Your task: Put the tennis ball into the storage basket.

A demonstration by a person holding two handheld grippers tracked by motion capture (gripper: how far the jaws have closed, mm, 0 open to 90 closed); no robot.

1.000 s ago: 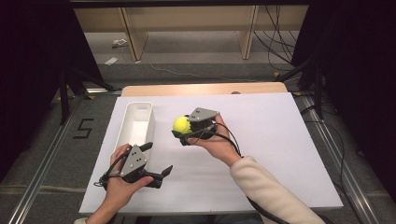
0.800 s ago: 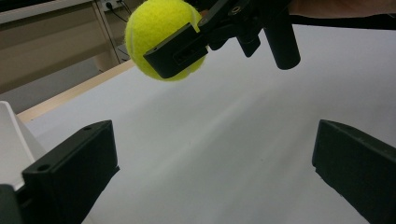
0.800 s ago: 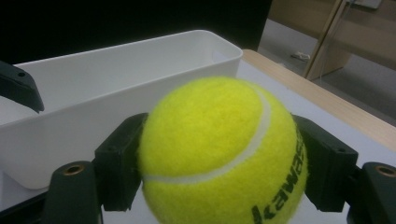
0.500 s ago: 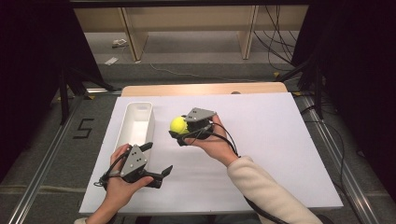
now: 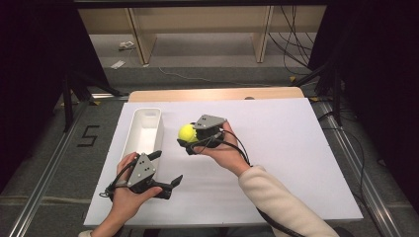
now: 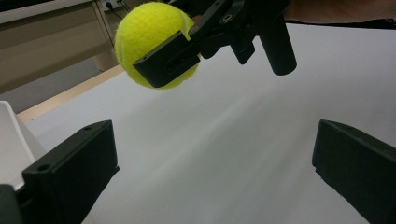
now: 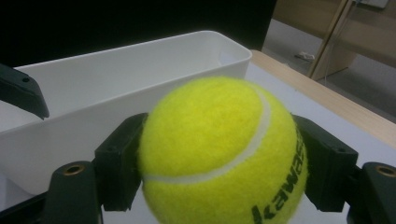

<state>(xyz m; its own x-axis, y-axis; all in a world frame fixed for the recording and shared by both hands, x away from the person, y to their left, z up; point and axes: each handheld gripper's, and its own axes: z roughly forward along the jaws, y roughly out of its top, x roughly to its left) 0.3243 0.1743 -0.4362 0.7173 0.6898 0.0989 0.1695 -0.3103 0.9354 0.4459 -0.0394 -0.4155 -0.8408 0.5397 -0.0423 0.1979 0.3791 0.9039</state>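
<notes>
Tennis ball (image 5: 187,132) just right of the bin (image 5: 143,129) — on neither.

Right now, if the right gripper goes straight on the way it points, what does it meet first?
Probably the white bin: the right gripper, shut on the tennis ball, points at its near wall. The gap is hard to judge.

The tennis ball (image 7: 219,154) is bright yellow-green with a curved white seam and black lettering. The bin (image 5: 143,129) at centre left of the high view is plain white. The counter (image 5: 296,148) is white with a pale wood edge at its top. Both claws are black with grey top plates.
</notes>
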